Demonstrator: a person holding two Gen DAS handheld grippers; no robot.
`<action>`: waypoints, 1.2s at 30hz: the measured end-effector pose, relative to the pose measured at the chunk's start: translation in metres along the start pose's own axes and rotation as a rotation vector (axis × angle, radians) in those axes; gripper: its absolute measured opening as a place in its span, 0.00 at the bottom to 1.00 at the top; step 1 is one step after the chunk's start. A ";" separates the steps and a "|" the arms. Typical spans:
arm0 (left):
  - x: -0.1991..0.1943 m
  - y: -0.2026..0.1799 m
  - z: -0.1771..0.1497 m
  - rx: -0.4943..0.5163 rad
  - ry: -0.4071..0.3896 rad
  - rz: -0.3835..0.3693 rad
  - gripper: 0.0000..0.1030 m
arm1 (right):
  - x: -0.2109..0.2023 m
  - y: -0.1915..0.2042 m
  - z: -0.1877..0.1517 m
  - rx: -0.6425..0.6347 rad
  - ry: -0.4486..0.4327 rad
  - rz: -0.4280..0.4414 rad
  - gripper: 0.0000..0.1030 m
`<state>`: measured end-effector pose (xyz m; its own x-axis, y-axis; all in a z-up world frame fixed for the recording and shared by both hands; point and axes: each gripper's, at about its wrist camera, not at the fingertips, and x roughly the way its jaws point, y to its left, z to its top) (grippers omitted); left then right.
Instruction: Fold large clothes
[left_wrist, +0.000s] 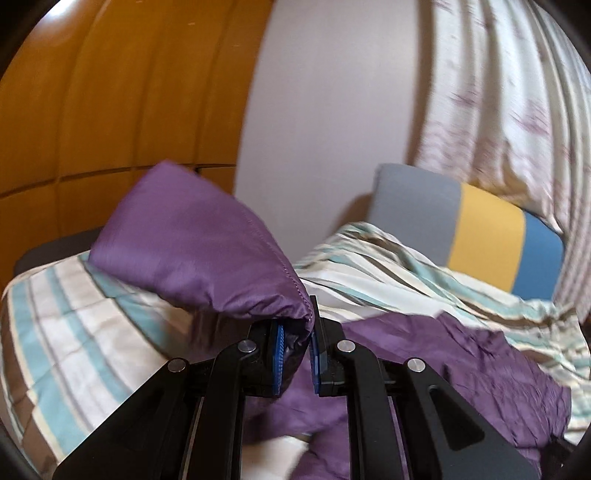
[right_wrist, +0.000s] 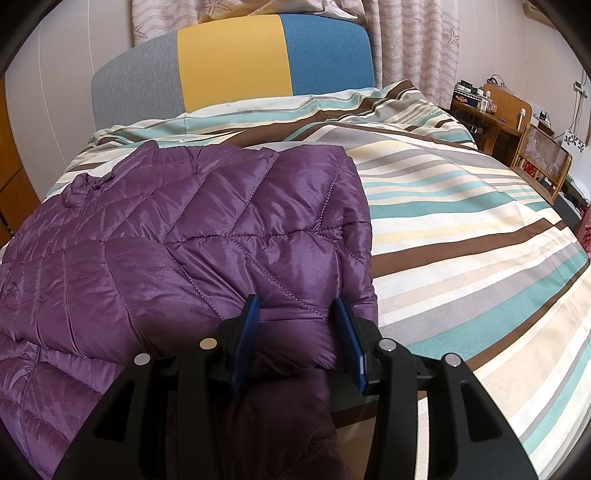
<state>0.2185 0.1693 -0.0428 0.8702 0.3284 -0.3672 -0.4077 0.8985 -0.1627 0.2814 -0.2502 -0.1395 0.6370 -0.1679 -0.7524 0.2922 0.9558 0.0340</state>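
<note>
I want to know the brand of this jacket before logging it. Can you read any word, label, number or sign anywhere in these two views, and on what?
No readable text in either view.
Purple quilted jacket: no label, tag or logo shows.
Striped bedcover: pattern only, no lettering.
Boxes and items on the wooden desk at far right: too small and blurred to read.
Curtain: starfish print, no words.
</note>
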 end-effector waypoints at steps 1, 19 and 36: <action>0.001 -0.007 -0.001 0.009 0.008 -0.009 0.11 | 0.000 0.000 0.000 -0.001 0.000 -0.001 0.41; -0.010 -0.172 -0.057 0.293 0.091 -0.267 0.11 | 0.000 0.001 0.001 0.007 -0.001 0.016 0.43; 0.008 -0.269 -0.130 0.542 0.284 -0.387 0.14 | 0.001 0.002 0.001 0.017 -0.003 0.033 0.44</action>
<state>0.2989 -0.1081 -0.1211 0.7891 -0.0648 -0.6109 0.1740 0.9773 0.1210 0.2841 -0.2485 -0.1396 0.6485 -0.1368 -0.7489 0.2831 0.9565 0.0704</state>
